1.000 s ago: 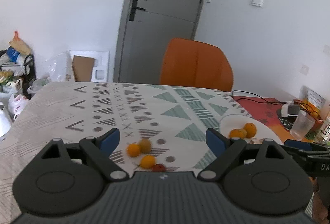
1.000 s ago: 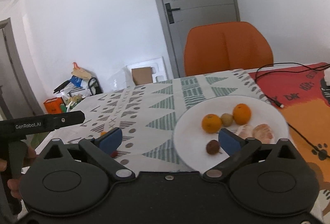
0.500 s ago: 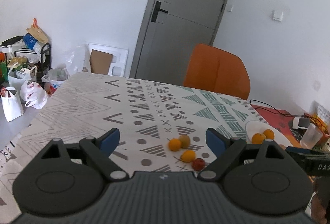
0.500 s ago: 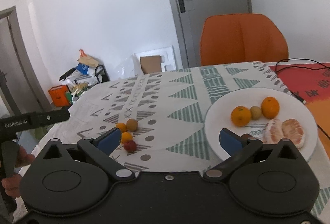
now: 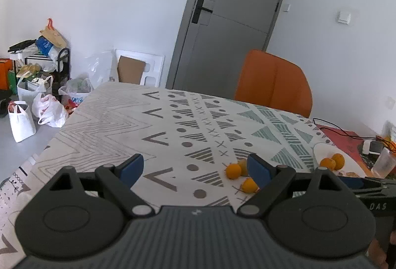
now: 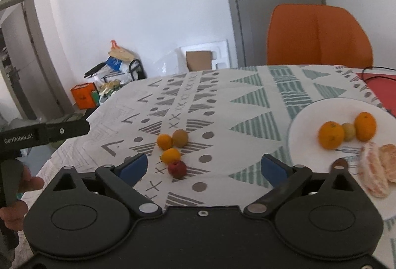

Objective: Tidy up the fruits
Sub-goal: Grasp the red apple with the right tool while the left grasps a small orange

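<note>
Tongs on both sides are seen spread wide, with nothing held between their blue tips and nothing touched. The left tongs (image 5: pixel 195 168) are held level above the near part of the patterned surface (image 5: pixel 118 125), aimed toward the grey door (image 5: pixel 230 29); the loose fruits lie ahead and toward their right tip. The right tongs (image 6: pixel 205 165) are held low over the surface as well, with the white plate (image 6: pixel 307 118) ahead on their right side and the loose fruits just ahead of their left tip. The left tool's black body (image 6: pixel 44 133) is seen at the left edge of the right wrist view, gripped by a hand (image 6: pixel 14 197) whose fingers are wrapped round the handle.

Four loose fruits are clustered on the cloth: a small orange (image 6: pixel 164 141) touching a brown kiwi (image 6: pixel 180 138), a second small orange (image 6: pixel 171 155) just in front of them, and a red fruit (image 6: pixel 177 169) touching that one on the near side. The kiwi's long axis is tilted roughly upright in view. On the plate two larger oranges (image 6: pixel 331 134) are set with a small greenish-brown fruit (image 6: pixel 348 131) between them, and two peeled citrus halves (image 6: pixel 373 170) lie side by side nearer the rim, their long axes running toward the camera. A dark fruit (image 6: pixel 339 163) is partly hidden behind the right tongs' linkage. An orange chair (image 6: pixel 319 34) stands behind the surface.
</note>
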`<state>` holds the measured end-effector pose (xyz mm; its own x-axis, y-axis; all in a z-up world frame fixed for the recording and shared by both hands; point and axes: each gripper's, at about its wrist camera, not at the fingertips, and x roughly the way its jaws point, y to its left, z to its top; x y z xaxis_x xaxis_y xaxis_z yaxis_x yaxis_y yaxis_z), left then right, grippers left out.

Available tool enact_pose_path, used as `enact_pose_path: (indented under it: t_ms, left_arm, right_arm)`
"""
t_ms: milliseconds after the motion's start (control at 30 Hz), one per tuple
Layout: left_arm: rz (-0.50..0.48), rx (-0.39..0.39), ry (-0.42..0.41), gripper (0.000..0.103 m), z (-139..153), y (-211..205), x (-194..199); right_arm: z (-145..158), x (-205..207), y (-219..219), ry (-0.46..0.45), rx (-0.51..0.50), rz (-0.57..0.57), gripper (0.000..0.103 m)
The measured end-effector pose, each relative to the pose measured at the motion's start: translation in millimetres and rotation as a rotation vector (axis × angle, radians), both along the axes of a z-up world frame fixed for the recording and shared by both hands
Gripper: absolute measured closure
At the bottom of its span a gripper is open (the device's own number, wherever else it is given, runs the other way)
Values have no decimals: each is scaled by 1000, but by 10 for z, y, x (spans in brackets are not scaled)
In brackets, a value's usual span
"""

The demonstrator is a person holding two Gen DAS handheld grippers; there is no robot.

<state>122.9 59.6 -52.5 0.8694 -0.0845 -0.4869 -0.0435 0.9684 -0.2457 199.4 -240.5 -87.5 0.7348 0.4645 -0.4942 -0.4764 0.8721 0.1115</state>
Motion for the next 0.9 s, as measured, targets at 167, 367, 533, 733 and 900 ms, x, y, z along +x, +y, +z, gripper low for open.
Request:
enact_pose_path:
  t_ms: [167, 367, 533, 733, 900]
  left_arm:
    - [0, -1, 37, 14, -92, 65, 85]
    - [-2, -5, 71, 14, -202, 101, 219]
    - [-10, 26, 69, 14, -211, 65, 266]
    - [-19, 32, 87, 14, -248, -6, 310]
    - [-54, 36, 87, 14, -255, -160, 380]
  right_arm:
    - [-98, 98, 162, 20, 0, 34, 11]
    - [-227, 168, 347, 38, -17, 67, 18]
    - [-321, 246, 449, 59, -22, 92, 37]
    - [-372, 278, 406, 72, -36, 91, 81]
    - [-356, 284, 213, 74, -24, 55, 81]
